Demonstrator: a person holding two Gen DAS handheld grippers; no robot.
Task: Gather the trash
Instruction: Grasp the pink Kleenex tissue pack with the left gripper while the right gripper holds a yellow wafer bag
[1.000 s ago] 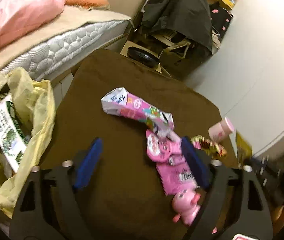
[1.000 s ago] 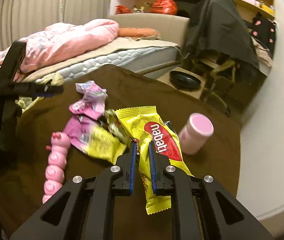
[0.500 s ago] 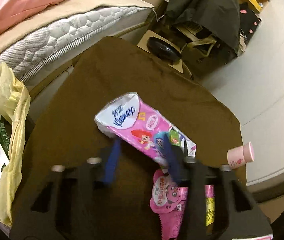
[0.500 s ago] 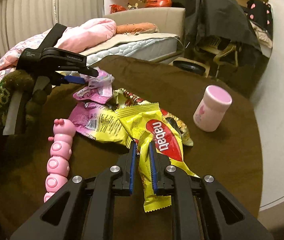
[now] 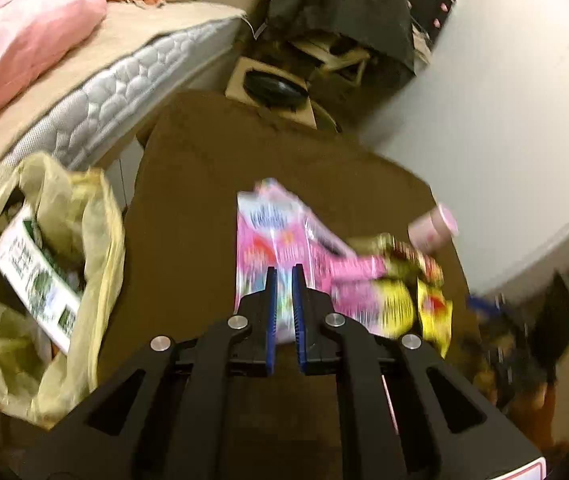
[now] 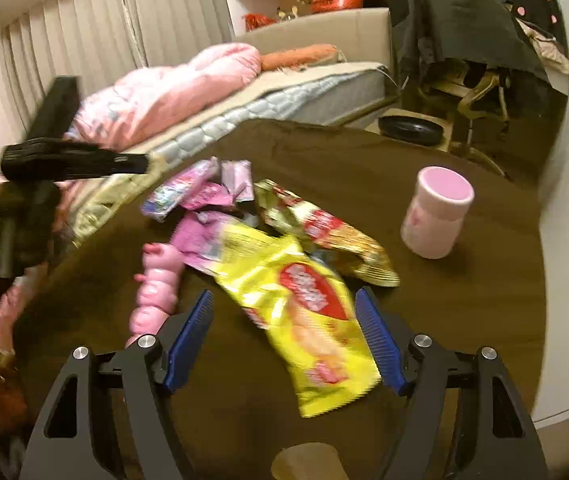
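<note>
Trash bag point(image 5: 84, 248): I see the yellowish bag hanging open at the counter's left edge, a green-and-white carton point(image 5: 36, 280) inside it — same place as half a second ago.
Left tool point(image 5: 283, 280): my left tool's blue pads have closed since the last frame, when they were spread around the pack; now they pinch the near end of the pink tissue pack point(image 5: 272, 232).
Pink tissue pack: it stands up off the brown counter point(image 5: 204, 184) between the pads, blurred with motion; a second ago it lay flat.
Wrapper pile point(image 6: 212, 200): pink and gold wrappers lie heaped mid-counter, with a pink caterpillar toy point(image 6: 156, 280) just beside them.
Yellow snack bag point(image 6: 304, 304): I had it clamped half a second ago; now it lies loose on the counter between my right pads, touching neither as far as I can tell.
Right tool point(image 6: 288, 336): pads wide apart — released.
Pink cup point(image 6: 436, 216): upright at the right side, apart from the wrappers, unmoved.
</note>
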